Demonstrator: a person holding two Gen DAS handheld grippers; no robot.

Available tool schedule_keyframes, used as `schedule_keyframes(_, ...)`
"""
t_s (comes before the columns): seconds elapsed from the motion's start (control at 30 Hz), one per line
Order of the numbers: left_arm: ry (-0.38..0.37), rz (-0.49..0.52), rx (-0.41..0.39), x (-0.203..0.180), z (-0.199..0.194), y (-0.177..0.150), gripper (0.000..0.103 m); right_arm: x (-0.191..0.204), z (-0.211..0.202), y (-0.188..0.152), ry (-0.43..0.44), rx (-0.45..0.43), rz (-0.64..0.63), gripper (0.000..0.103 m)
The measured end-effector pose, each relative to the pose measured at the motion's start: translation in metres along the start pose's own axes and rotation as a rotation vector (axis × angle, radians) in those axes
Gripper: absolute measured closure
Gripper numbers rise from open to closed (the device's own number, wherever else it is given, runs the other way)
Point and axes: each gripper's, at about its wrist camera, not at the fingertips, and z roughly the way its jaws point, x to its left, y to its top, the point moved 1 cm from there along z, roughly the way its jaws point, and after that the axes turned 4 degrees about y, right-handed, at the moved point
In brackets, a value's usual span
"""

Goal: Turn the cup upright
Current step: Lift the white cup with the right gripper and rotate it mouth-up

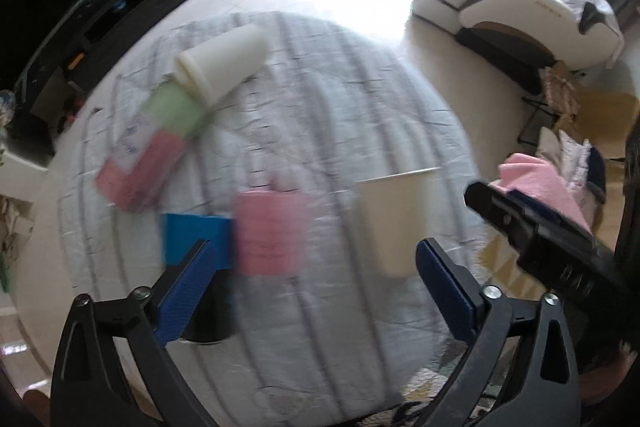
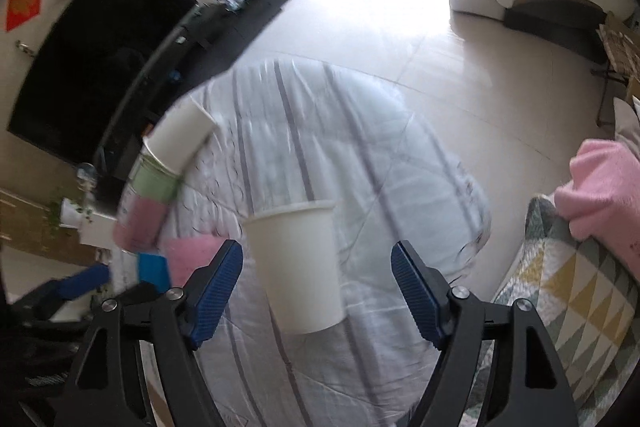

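Observation:
A cream paper cup (image 2: 298, 263) stands upright, mouth up, on the white striped cloth of the table (image 2: 380, 155). My right gripper (image 2: 316, 269) is open, and the cup stands between its blue fingers (image 2: 416, 291) without touching either. The cup also shows in the left wrist view (image 1: 396, 219), ahead and right of my open, empty left gripper (image 1: 312, 271). The right gripper's body (image 1: 536, 231) reaches in from the right there. Both views are motion-blurred.
A row of cups lies on its side at the table's left: white (image 1: 224, 63), green (image 1: 176, 107), pink (image 1: 136, 171). A pink cup (image 1: 272, 231) and a blue object (image 1: 196, 235) stand near the left gripper. A patterned cushion (image 2: 560, 291) and pink cloth (image 2: 604, 187) lie right.

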Motion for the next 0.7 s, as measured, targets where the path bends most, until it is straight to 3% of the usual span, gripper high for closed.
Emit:
schedule_keyframes(0.23, -0.052, -0.023, 0.185, -0.049, 0.055, 0.002, 0.0, -0.03, -0.002, 0.044, -0.036, 0.036, -0.056, 0.025)
schedule_keyframes(0.4, -0.065, -0.137, 0.197, -0.054, 0.079, 0.004, 0.002, -0.046, 0.008, 0.048, -0.021, 0.057, -0.083, 0.025)
schedule_keyframes(0.43, -0.093, -0.148, 0.189, -0.055, 0.084, 0.005, 0.007, -0.049, 0.013, 0.048, -0.019, 0.071, -0.09, 0.025)
schedule_keyframes(0.5, -0.103, -0.139, 0.174, -0.057, 0.091, 0.004, 0.036, -0.054, 0.021, 0.049, -0.009, 0.102, -0.106, 0.025)
schedule_keyframes(0.53, -0.092, -0.134, 0.18, -0.057, 0.094, 0.004, 0.04, -0.056, 0.029, 0.051, 0.005, 0.124, -0.118, 0.025)
schedule_keyframes(0.7, -0.14, -0.133, 0.145, -0.051, 0.094, 0.006, 0.04, -0.055, 0.061, 0.076, 0.082, 0.202, -0.212, 0.025)
